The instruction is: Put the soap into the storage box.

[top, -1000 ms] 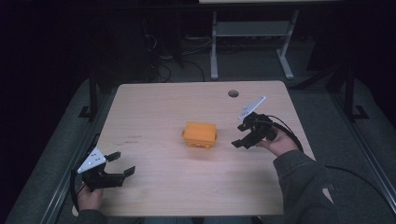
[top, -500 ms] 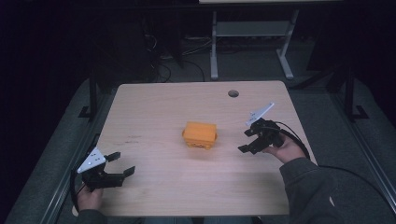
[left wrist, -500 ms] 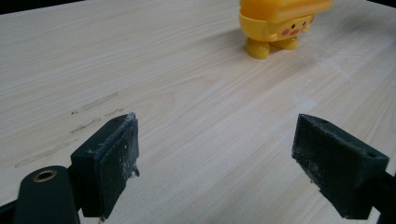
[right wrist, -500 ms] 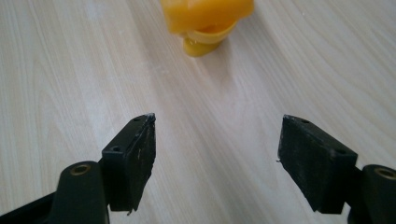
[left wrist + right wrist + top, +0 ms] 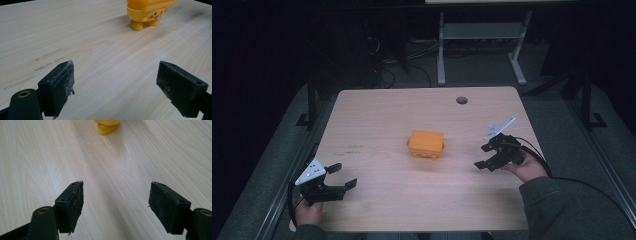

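Right gripper point(image 5: 488, 158) sits lower right of the high view, jaws spread wide with nothing between them, pointed toward frame centre. Its own view shows both black pads point(image 5: 71, 206) apart over bare wood, with the foot of the yellow toy point(image 5: 107, 127) at the top edge. Left gripper point(image 5: 341, 177) is at lower left, jaws likewise wide and empty, grey plate on top, held by a hand point(image 5: 307, 212) at the bottom edge. In the left gripper view the toy stands upper right, feet and a small face with pink cheeks visible.

Yellow toy point(image 5: 426, 144) stands near the table's middle, well apart from both grippers, untouched.

Step, as I judge it: approach stage, no grasp yet; either gripper could go in, the right one being nearer. Next move calls for closing the gap across open table, lining the jaws up either side of the boxy body, then closing. The top part looks wider than the feet, so a grip low down could tip it.

Table point(image 5: 377, 112) is light wood grain, faint dark scuffs mid-left, a round cable hole point(image 5: 461, 100) upper right. Room is dark; grey carpet, a metal stand point(image 5: 479, 47) and loose cables at top of frame.
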{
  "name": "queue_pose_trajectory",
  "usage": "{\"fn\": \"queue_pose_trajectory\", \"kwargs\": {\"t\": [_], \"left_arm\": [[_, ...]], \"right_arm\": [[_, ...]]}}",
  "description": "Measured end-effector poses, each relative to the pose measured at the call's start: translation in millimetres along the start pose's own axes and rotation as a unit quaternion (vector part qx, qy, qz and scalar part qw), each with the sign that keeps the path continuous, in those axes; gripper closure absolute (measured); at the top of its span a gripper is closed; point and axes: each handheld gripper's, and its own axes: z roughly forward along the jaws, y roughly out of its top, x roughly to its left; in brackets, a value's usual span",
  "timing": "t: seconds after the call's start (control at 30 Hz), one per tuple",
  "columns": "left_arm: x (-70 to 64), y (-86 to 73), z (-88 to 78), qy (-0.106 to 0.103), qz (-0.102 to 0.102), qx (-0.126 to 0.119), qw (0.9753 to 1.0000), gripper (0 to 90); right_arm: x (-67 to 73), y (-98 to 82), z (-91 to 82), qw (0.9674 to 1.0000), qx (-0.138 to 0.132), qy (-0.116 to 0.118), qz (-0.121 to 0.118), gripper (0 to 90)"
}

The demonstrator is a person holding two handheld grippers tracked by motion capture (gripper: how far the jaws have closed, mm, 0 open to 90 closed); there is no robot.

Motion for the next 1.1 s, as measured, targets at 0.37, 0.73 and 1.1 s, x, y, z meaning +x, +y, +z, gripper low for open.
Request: {"fn": "queue_pose_trajectory", "kwargs": {"t": [0.37, 0.73, 1.1], "left_arm": [[-0.2, -1.1, 2.1, -0.001, 0.003, 0.011, 0.9999, 14.3], [-0.2, -2.2, 3.3, -0.003, -0.004, 0.013, 0.9999, 14.3], [-0.1, -2.7, 4.0, -0.001, -0.002, 0.017, 0.9999, 14.3]], "right_arm": [[4.6, -20.3, -2.5, 0.9998, -0.011, 0.002, 0.017, 27.5], [8.8, -44.3, -0.5, 0.9991, -0.023, 0.004, 0.037, 26.8], [15.5, -72.8, 0.2, 0.9983, -0.033, -0.004, 0.048, 26.2]]}}
